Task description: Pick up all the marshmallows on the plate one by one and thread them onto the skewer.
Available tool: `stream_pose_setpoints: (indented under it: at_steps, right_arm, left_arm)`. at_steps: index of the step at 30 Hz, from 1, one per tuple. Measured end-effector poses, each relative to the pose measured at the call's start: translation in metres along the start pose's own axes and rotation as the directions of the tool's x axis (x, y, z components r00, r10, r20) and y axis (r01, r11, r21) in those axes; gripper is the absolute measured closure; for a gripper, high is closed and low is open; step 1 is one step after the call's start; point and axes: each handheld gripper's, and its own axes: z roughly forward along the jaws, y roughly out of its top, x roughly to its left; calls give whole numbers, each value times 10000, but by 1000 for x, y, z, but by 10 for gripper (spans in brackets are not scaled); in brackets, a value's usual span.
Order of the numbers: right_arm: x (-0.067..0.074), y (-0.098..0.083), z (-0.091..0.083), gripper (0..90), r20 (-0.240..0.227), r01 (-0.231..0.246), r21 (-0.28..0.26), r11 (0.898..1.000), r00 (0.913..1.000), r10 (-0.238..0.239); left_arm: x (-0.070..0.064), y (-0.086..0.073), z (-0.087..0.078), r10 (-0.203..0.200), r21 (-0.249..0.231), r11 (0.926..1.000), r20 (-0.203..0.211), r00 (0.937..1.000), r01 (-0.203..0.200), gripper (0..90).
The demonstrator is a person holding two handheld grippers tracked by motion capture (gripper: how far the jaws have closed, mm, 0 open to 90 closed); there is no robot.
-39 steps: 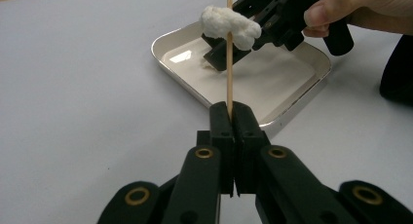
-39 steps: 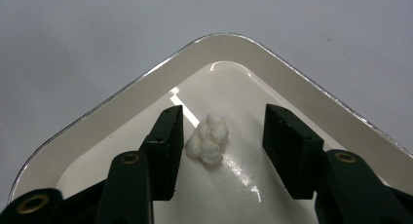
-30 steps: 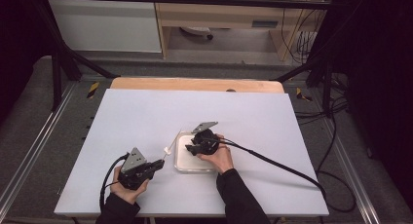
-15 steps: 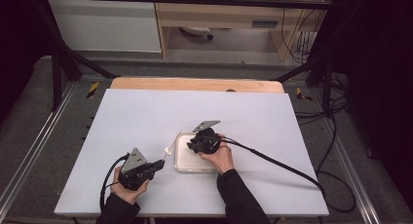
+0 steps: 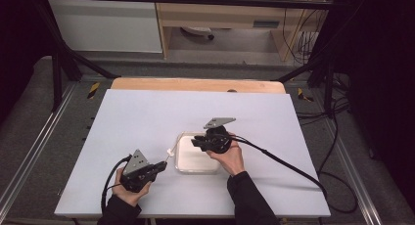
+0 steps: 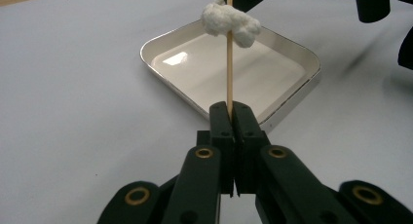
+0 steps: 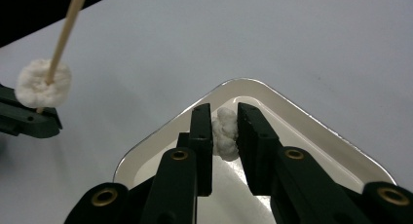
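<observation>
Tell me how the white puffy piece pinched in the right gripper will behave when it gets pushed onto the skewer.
The white piece looks soft and probably very light: it bulges between the right gripper's fingers. It will likely squash before the skewer pierces it. The piece already threaded sits partway along the skewer, so a new one would probably grip rather than slip.

A white tabletop point(image 5: 147, 117) lies on a wooden board point(image 5: 195, 84) whose far edge shows beyond it. Metal rails point(image 5: 36, 151) run along both sides over grey floor point(image 5: 29, 107). Behind stands a wooden shelf unit point(image 5: 220, 14) beside a white panel point(image 5: 105, 24) (black cables point(image 5: 306, 36) hang at its right). Black frame bars point(image 5: 58, 63) slant down at both far corners.
</observation>
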Motion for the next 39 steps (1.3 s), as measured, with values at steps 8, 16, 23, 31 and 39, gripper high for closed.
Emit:
stream_pose_setpoints:
  at_steps: [8,16,23,31,39]
  right_arm:
    - [1,4,-28,777,-387,-133,-687,9975,9992,107]
    - [2,7,-50,782,-748,-316,-1286,9912,9970,221]
    - [2,12,-64,784,-1048,-492,-1743,9835,9940,312]
    - [2,17,-73,785,-1603,-866,-2211,9714,9857,513]
    - [2,21,-68,785,-2069,-1174,-2338,9652,9760,686]
  left_arm:
    - [-4,0,1,103,26,9999,88,9999,-103,889]
    - [-7,1,2,214,-26,9998,190,9996,-214,889]
    - [-10,1,3,316,-13,9995,283,9991,-315,889]
    - [-11,2,6,594,-280,9979,627,9963,-577,889]
    - [-14,2,6,617,-215,9979,605,9963,-605,889]
